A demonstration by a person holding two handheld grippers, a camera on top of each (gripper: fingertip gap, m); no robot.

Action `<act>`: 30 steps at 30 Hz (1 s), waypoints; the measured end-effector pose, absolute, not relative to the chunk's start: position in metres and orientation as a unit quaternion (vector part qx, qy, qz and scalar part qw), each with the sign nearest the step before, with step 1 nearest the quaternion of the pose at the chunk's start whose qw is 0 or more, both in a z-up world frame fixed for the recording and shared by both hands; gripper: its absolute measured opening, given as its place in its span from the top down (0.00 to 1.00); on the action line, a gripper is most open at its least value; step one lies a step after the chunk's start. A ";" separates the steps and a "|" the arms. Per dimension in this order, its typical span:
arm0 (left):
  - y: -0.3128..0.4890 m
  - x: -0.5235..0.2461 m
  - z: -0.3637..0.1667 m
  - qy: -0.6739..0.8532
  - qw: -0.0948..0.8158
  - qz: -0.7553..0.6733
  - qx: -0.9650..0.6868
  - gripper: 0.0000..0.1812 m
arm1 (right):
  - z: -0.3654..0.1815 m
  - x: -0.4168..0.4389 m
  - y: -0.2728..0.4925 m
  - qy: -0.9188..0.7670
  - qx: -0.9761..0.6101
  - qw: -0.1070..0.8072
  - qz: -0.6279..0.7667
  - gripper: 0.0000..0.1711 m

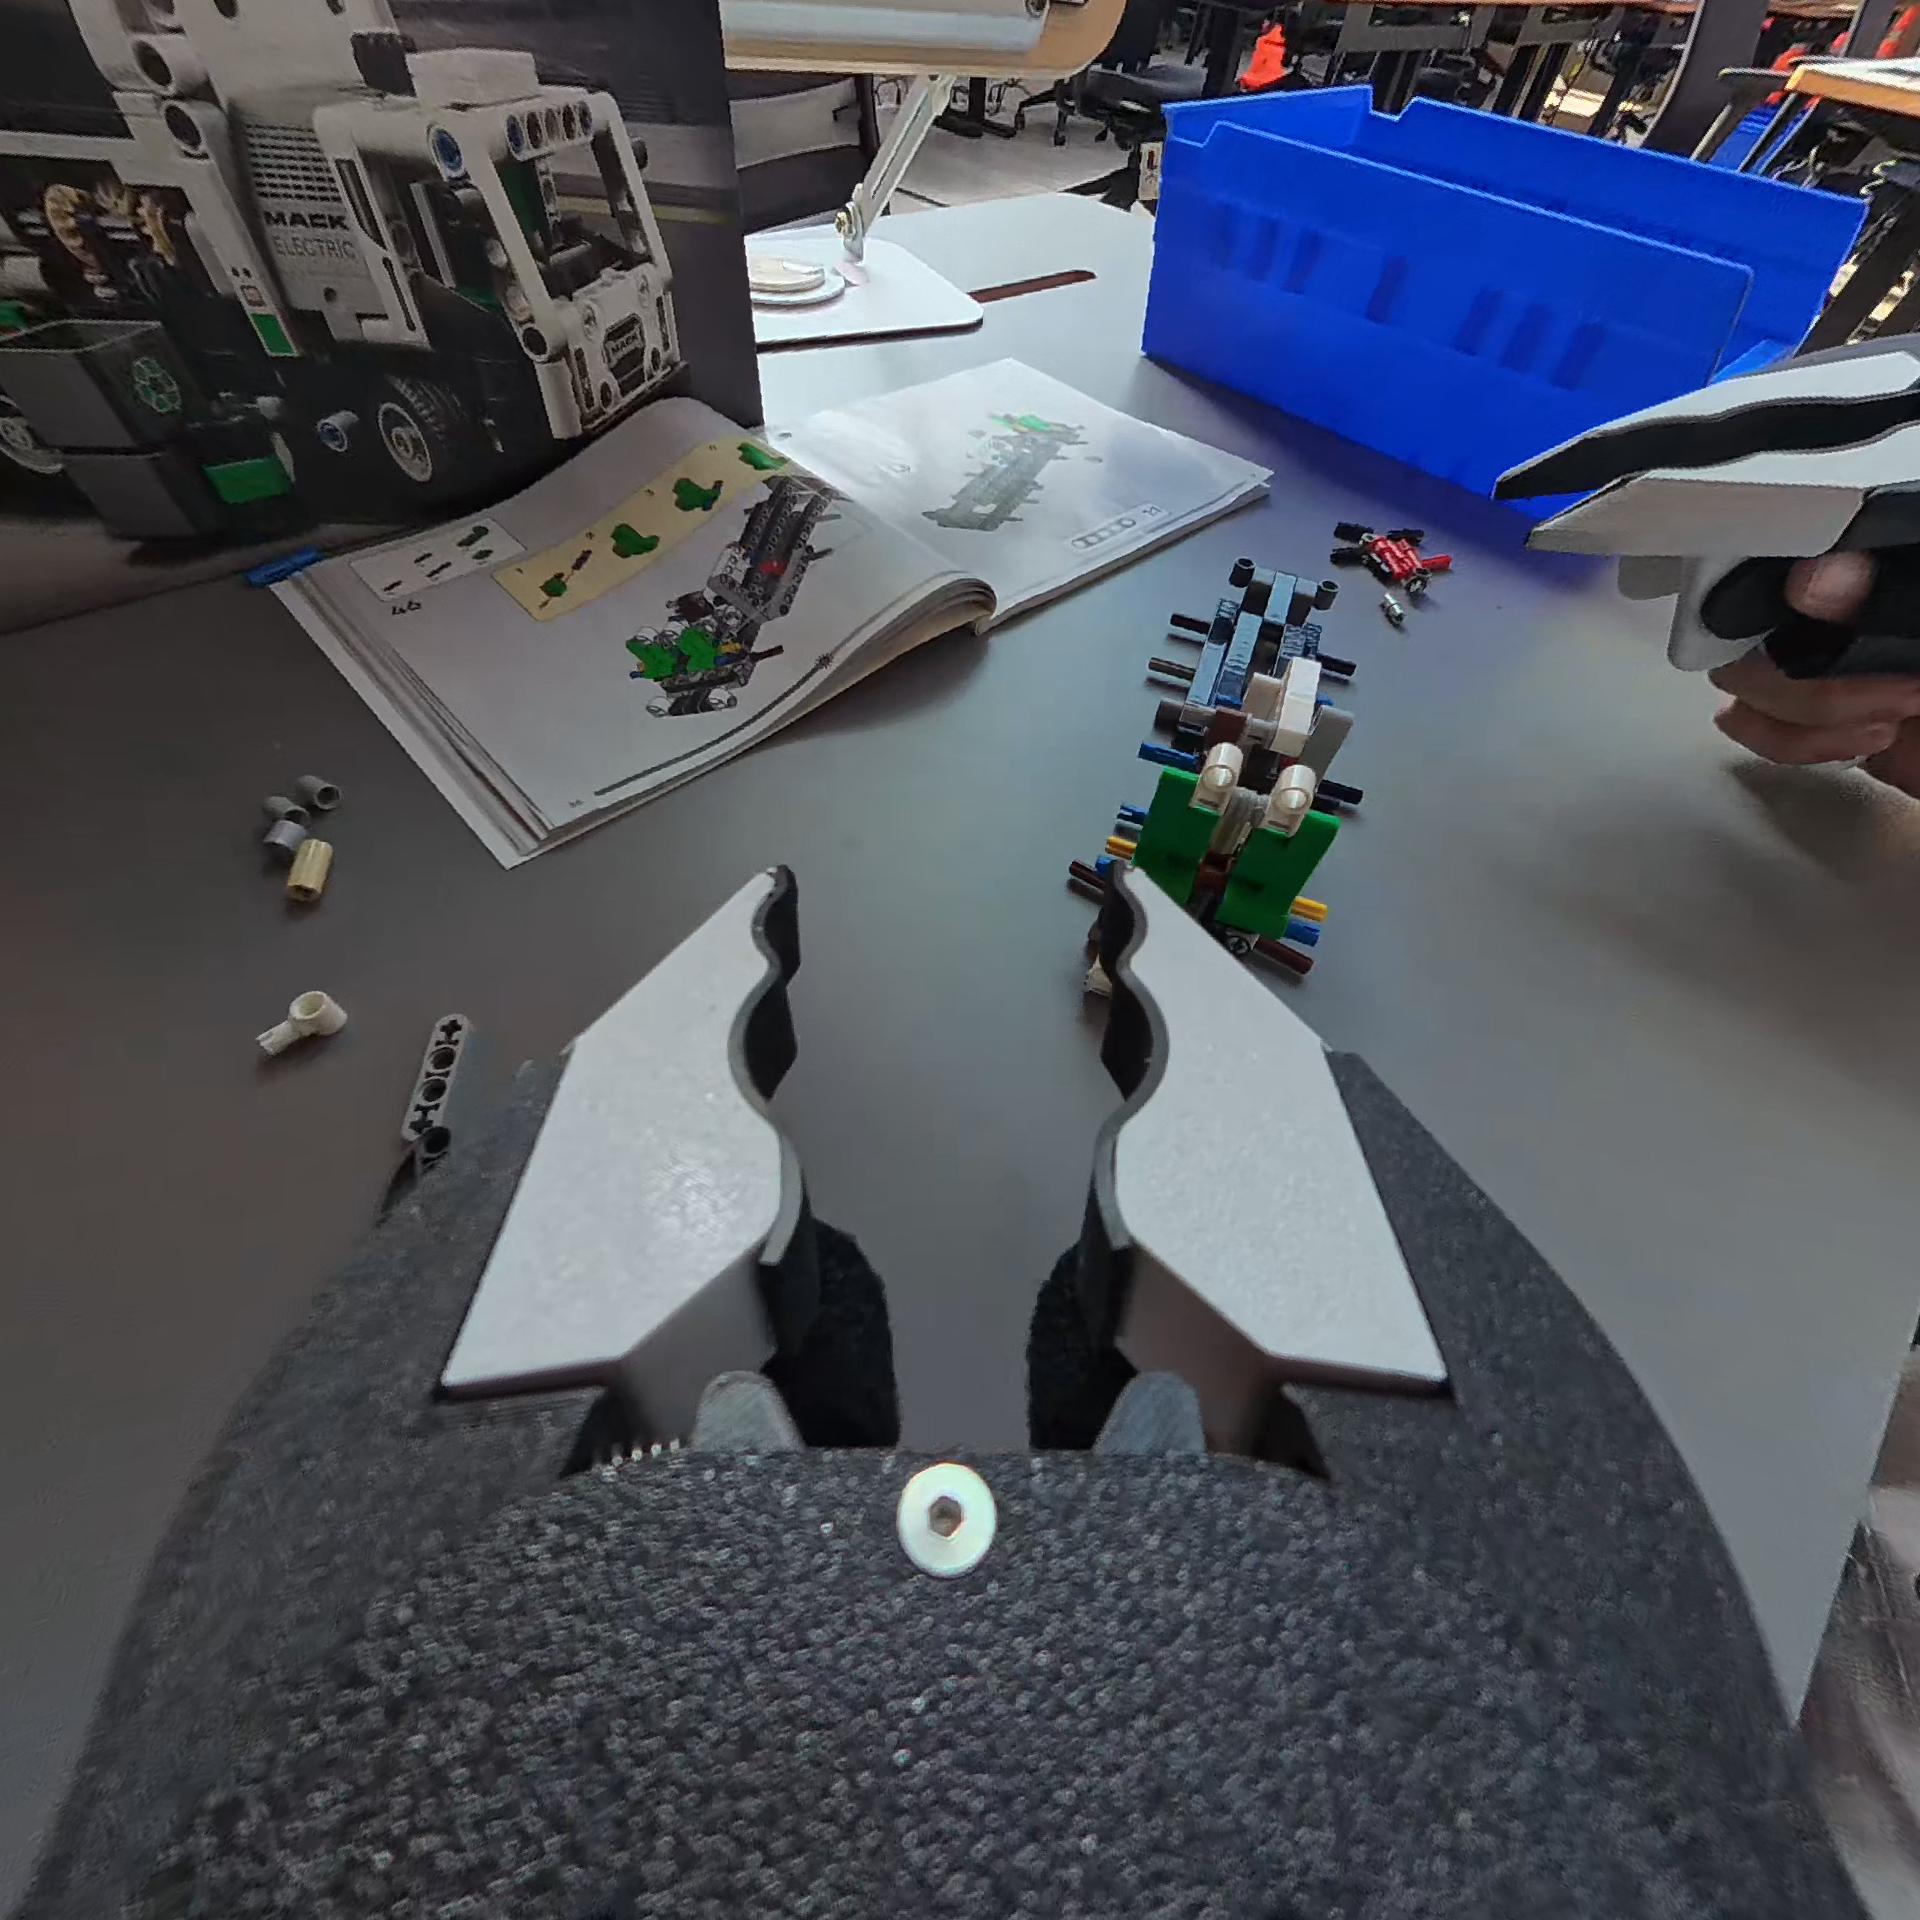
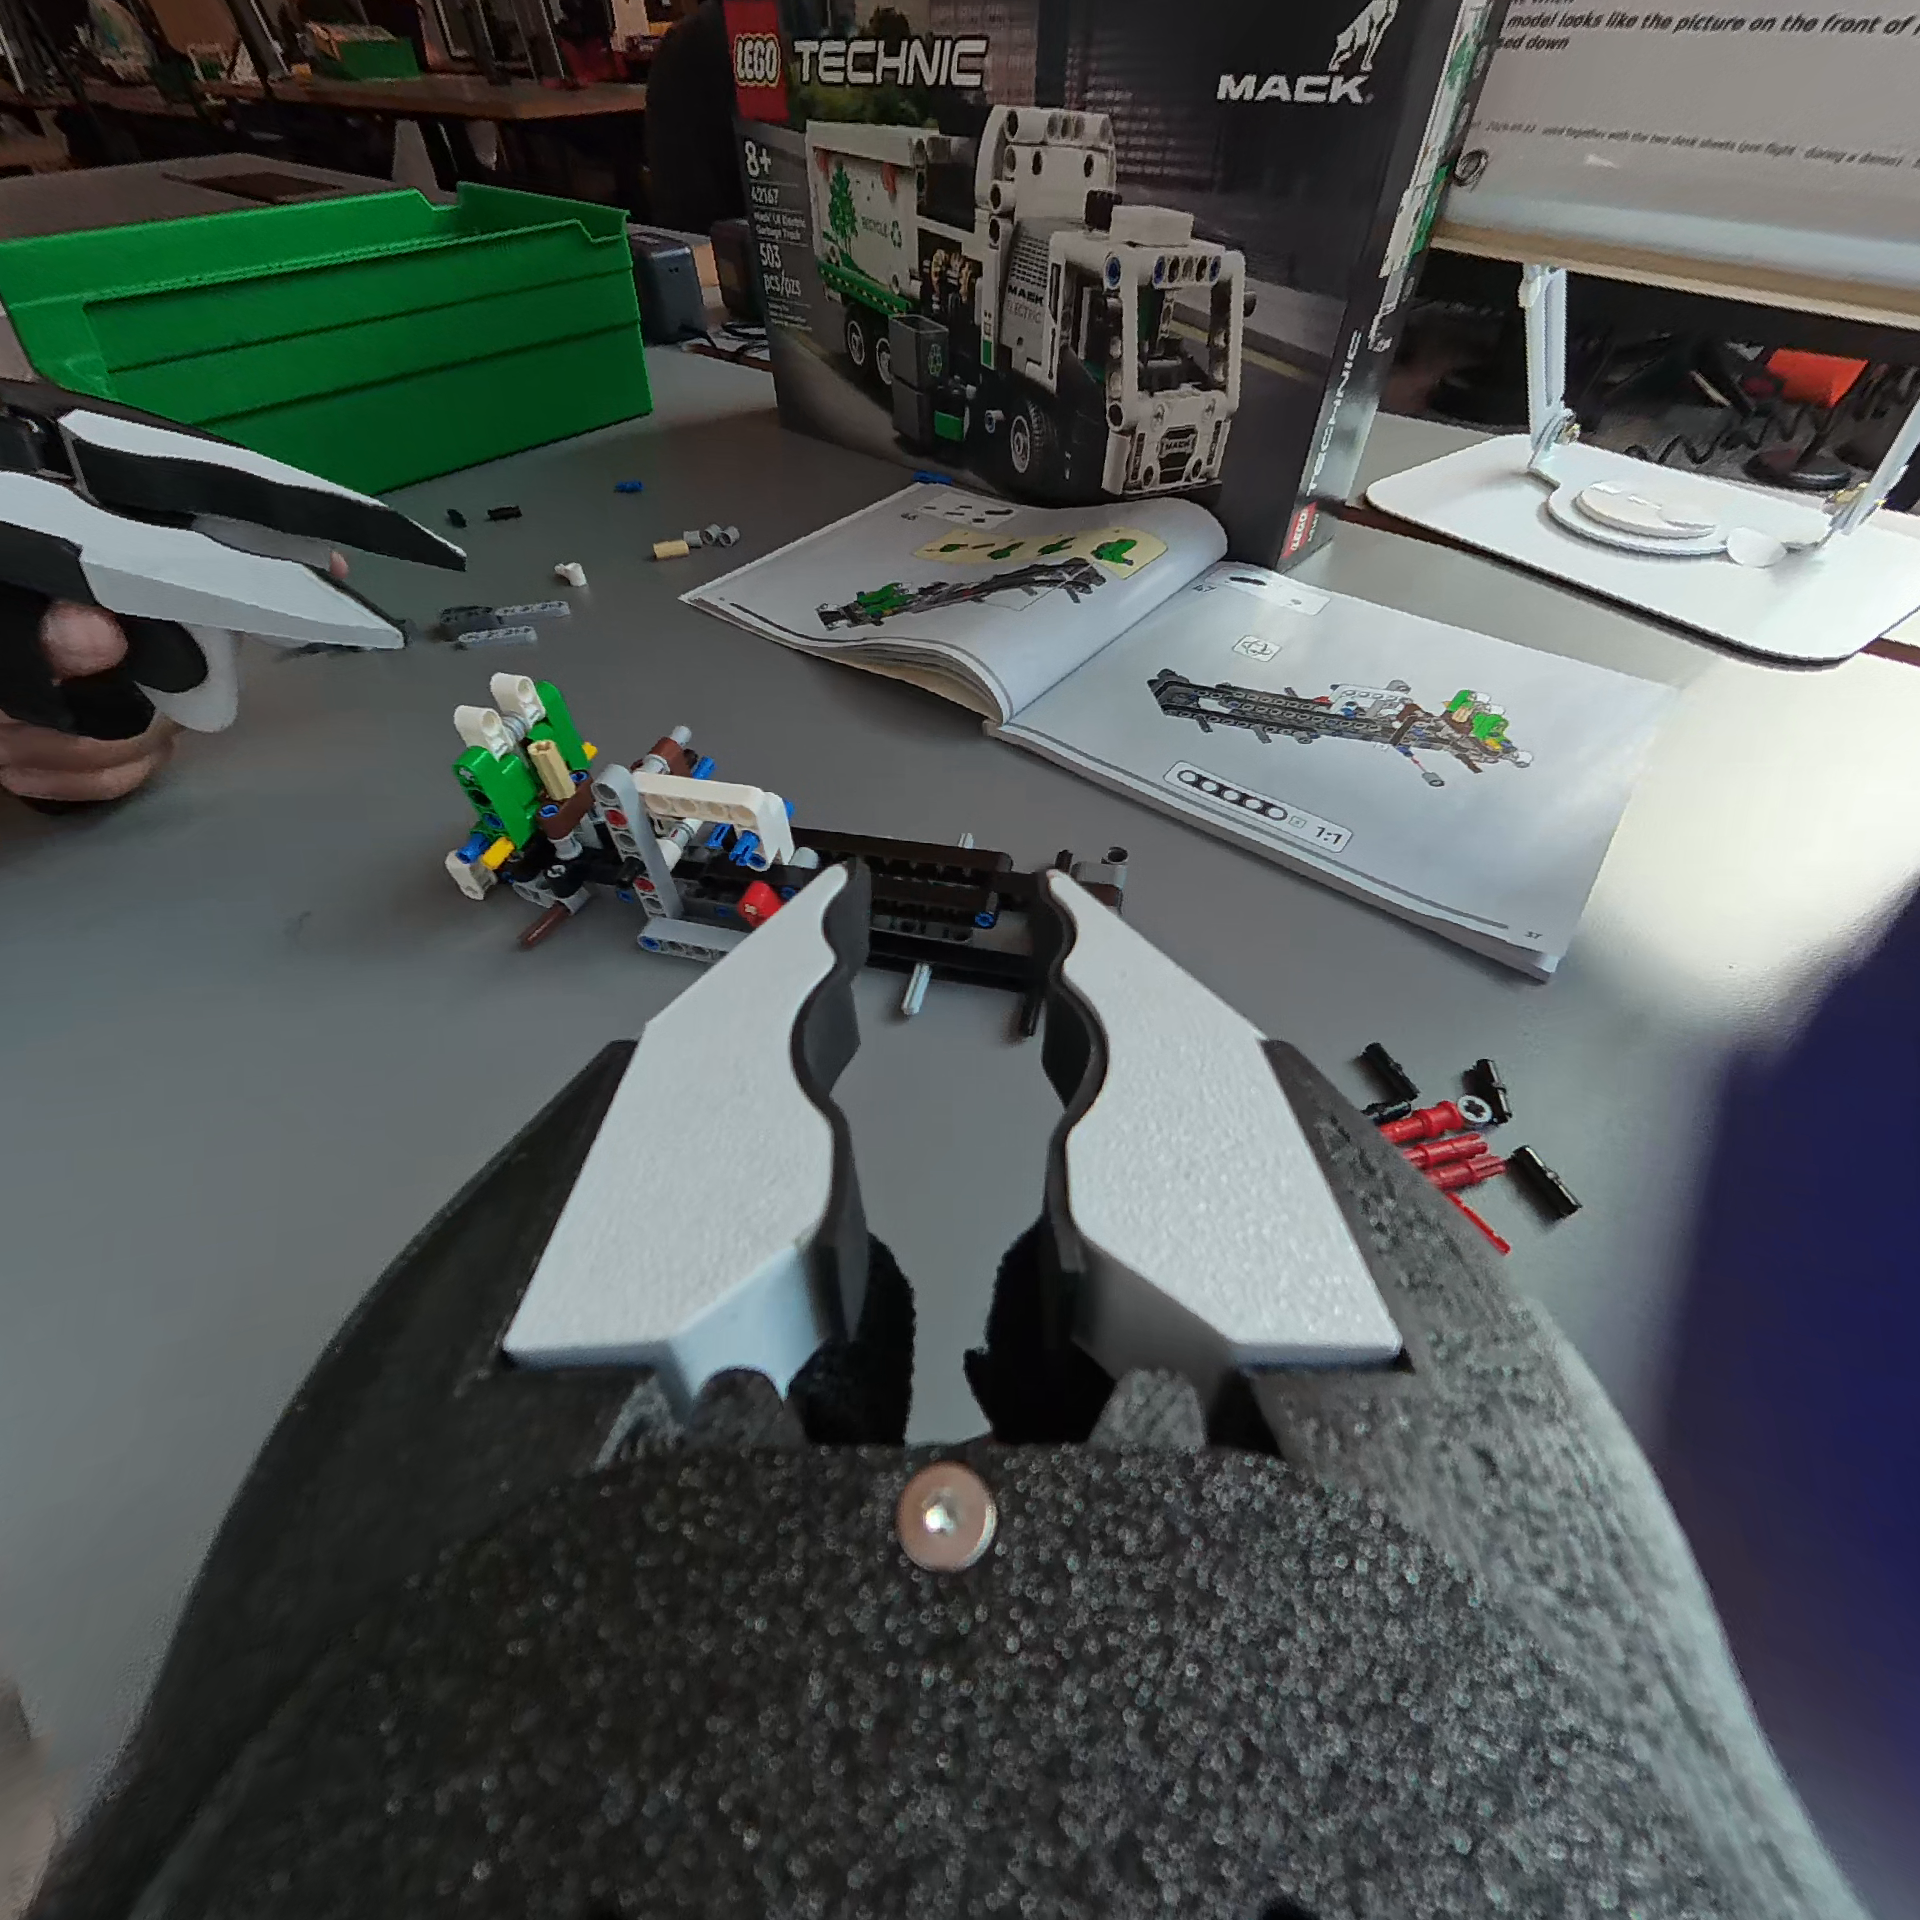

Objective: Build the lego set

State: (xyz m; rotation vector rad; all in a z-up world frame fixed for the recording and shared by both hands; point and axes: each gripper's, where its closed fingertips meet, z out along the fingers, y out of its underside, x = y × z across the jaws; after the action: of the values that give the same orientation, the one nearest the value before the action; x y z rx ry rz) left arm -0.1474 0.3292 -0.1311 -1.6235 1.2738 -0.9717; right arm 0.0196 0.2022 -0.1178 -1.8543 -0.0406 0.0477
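Note:
The part-built lego chassis [image 1: 1242,748] lies on the grey table, long and dark with green, white and blue pieces at its near end; it also shows in the right wrist view [image 2: 665,831]. My left gripper [image 1: 951,894] is open and empty, its right fingertip close beside the chassis's green end. My right gripper [image 2: 951,888] is open and empty, its tips just in front of the chassis's dark rear section. The right gripper also shows in the left wrist view [image 1: 1517,509], and the left gripper in the right wrist view [image 2: 426,597]. The open instruction booklet [image 1: 769,582] lies beyond.
The lego box [image 1: 343,260] stands behind the booklet. A blue bin [image 1: 1455,301] and a green bin [image 2: 332,322] stand at the back. Red and black pins [image 2: 1455,1143] lie right; grey and tan connectors [image 1: 301,831], a white piece [image 1: 307,1023] and a grey beam [image 1: 436,1081] lie left. A white stand base [image 2: 1642,540] is far right.

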 end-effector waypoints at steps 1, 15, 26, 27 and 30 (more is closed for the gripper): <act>0.329 -0.147 -0.132 0.508 0.416 -0.386 -0.648 0.69 | -0.118 0.021 0.203 -0.018 -0.798 0.602 0.017 0.83; 0.339 -0.150 -0.140 0.505 0.431 -0.334 -0.669 0.76 | -0.111 0.024 0.206 -0.038 -0.777 0.627 -0.030 0.82; 0.438 -0.342 -0.152 0.338 0.397 -0.133 -0.843 0.80 | -0.112 0.021 0.208 -0.057 -0.778 0.624 -0.034 0.82; 0.443 -0.352 -0.154 0.326 0.396 -0.123 -0.850 0.80 | -0.112 0.021 0.208 -0.057 -0.778 0.624 -0.036 0.82; 0.452 -0.367 -0.166 0.309 0.391 -0.092 -0.862 0.80 | -0.112 0.022 0.208 -0.054 -0.779 0.624 -0.036 0.82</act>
State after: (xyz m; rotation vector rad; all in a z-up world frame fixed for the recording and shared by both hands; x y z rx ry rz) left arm -0.3667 0.4522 -0.1655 -2.1901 0.7850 -0.2343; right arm 0.0219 0.2084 -0.1122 -1.7879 -0.1235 -0.0821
